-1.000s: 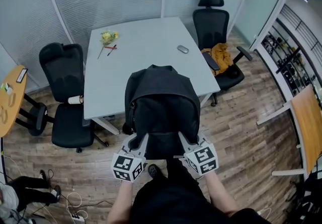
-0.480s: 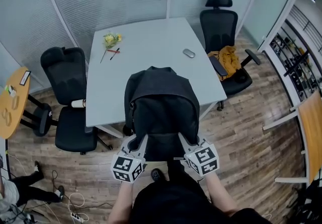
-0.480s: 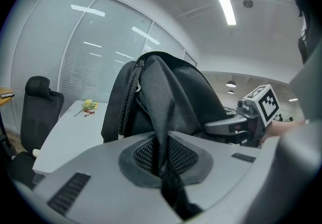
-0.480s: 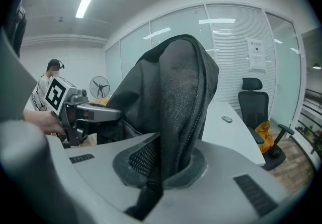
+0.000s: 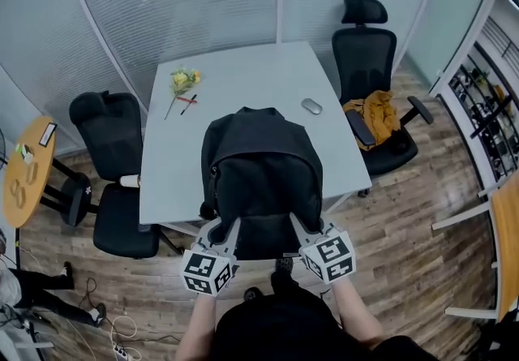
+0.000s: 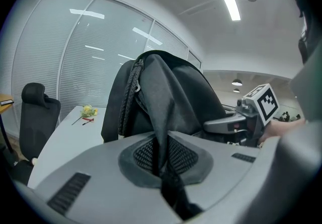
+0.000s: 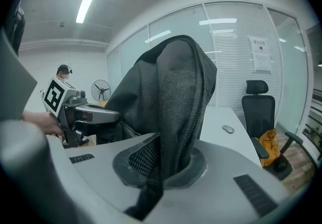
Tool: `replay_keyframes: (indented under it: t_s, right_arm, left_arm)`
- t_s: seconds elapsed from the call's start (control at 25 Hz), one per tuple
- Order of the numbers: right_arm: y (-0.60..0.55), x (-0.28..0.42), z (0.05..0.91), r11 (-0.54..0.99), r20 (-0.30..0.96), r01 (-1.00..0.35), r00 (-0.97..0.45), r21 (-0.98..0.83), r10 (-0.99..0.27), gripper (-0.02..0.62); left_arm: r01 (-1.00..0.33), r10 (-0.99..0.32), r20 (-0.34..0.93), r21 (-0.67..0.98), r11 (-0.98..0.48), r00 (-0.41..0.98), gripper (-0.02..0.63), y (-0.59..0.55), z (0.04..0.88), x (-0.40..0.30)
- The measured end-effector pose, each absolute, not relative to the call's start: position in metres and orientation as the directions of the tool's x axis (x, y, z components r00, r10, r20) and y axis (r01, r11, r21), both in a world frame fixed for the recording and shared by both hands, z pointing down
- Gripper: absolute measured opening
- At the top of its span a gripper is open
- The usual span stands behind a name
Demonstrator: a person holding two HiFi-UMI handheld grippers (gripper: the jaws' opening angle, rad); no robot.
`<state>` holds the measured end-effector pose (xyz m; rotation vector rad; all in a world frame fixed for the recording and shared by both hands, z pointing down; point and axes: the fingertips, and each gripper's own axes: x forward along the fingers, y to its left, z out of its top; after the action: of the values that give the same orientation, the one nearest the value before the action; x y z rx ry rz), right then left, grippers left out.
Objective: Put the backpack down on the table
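Note:
A black backpack (image 5: 259, 177) hangs upright in the air between both grippers, in front of the near edge of the pale grey table (image 5: 235, 83). My left gripper (image 5: 225, 231) is shut on the backpack's left side fabric (image 6: 161, 117). My right gripper (image 5: 297, 228) is shut on its right side (image 7: 176, 132). The right gripper (image 6: 236, 125) also shows in the left gripper view and the left gripper (image 7: 90, 115) in the right gripper view. The backpack's lower part is hidden behind the grippers.
On the table lie yellow flowers (image 5: 183, 79), a red pen (image 5: 185, 100) and a computer mouse (image 5: 311, 106). Black office chairs stand at the left (image 5: 109, 156) and right (image 5: 369, 67); the right one has an orange cloth (image 5: 379, 114). A round wooden table (image 5: 23, 169) is far left.
The backpack and both grippers have come closer to the table's near edge; the table, chairs and floor have slid down and toward me in the head view. Both grips are unchanged.

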<state>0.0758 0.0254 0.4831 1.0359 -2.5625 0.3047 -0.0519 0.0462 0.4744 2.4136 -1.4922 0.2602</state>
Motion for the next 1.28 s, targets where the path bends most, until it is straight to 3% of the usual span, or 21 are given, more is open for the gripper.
replay_keyframes:
  t_s: [0.8,1.28]
  right_arm:
    - [-0.045,0.097,0.495,0.778,0.407,-0.621,-0.738,-0.098,-0.538,0.015]
    - [-0.088,0.086,0.496,0.751,0.438,-0.658,-0.694,-0.064,-0.571,0.014]
  left_arm:
    - [-0.94,-0.876,0.341,0.122,-0.32,0.342,0.018,-0.011,0.484,-0.025]
    - [-0.912,-0.85,0.331,0.155,-0.379,0.409,0.018,-0.066,0.491,-0.033]
